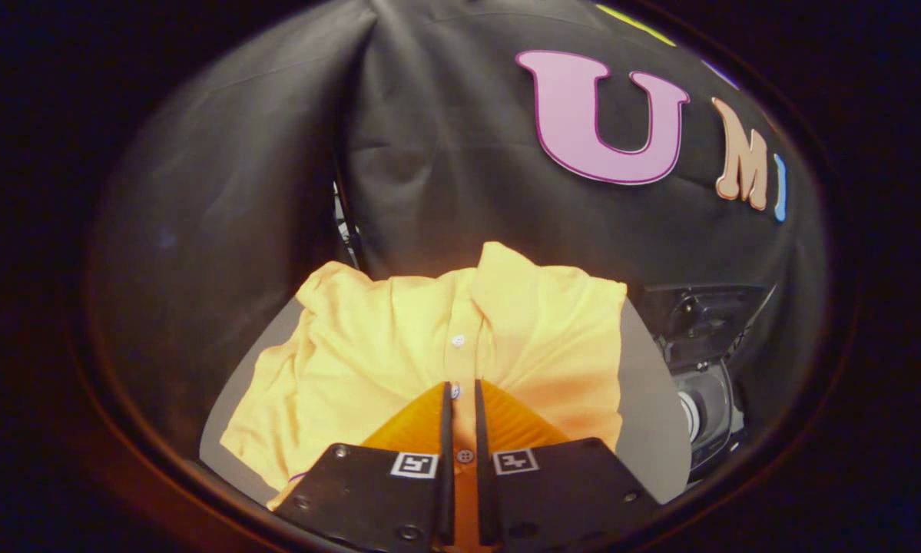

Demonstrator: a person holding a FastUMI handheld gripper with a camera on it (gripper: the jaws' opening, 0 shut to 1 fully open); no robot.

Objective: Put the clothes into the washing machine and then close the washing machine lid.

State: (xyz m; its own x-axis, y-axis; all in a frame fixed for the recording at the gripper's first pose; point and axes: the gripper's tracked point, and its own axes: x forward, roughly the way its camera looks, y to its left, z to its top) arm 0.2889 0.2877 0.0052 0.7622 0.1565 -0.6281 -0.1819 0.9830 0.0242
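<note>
A yellow polo shirt [368, 346] lies spread on a grey table [648, 430], its collar pointing away from me. My gripper [461, 389] is down on the shirt's button placket, fingers drawn close together with a strip of the fabric and its buttons pinched between them. Creases in the cloth run toward the fingertips. To the right of the table stands the small washing machine [706, 407], with its dark lid [702, 315] raised and the round opening facing the table.
Black cloth walls close in the booth behind and on both sides. A gap in the cloth behind the shirt's left shoulder shows some metal framing [342, 219]. The table's bare grey top shows to the right of the shirt.
</note>
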